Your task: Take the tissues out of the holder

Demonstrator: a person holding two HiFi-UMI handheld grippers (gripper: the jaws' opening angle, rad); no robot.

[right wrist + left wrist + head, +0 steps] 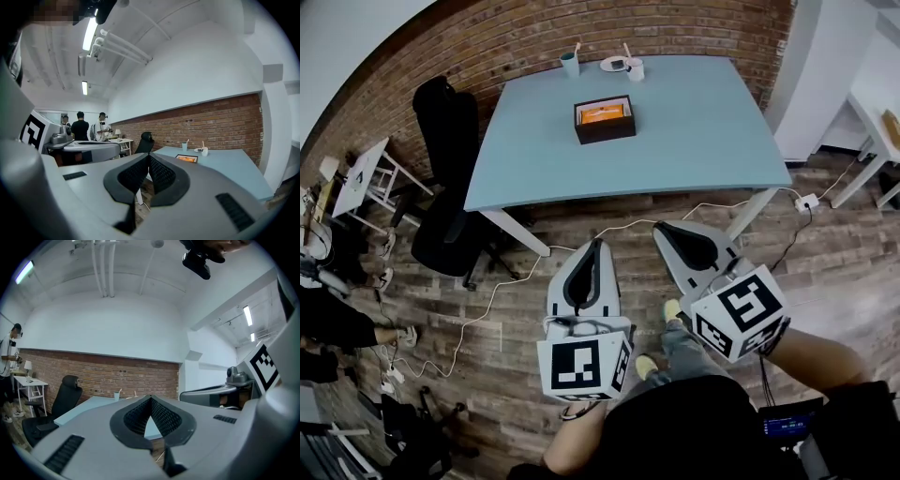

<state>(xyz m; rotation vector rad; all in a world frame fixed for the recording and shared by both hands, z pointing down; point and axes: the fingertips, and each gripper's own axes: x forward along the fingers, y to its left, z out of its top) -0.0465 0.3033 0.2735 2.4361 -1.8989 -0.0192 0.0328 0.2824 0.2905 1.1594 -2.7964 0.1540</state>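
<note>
Well beyond left gripper, right gripper: holder.

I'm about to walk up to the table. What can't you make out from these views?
1. Head view: the holder is too small to tell whether the orange inside is tissues.
2. Left gripper view: the holder is not seen, apparently behind the left gripper.
3. Head view: the teal cup and white mug are too small to tell what stands in them.
</note>
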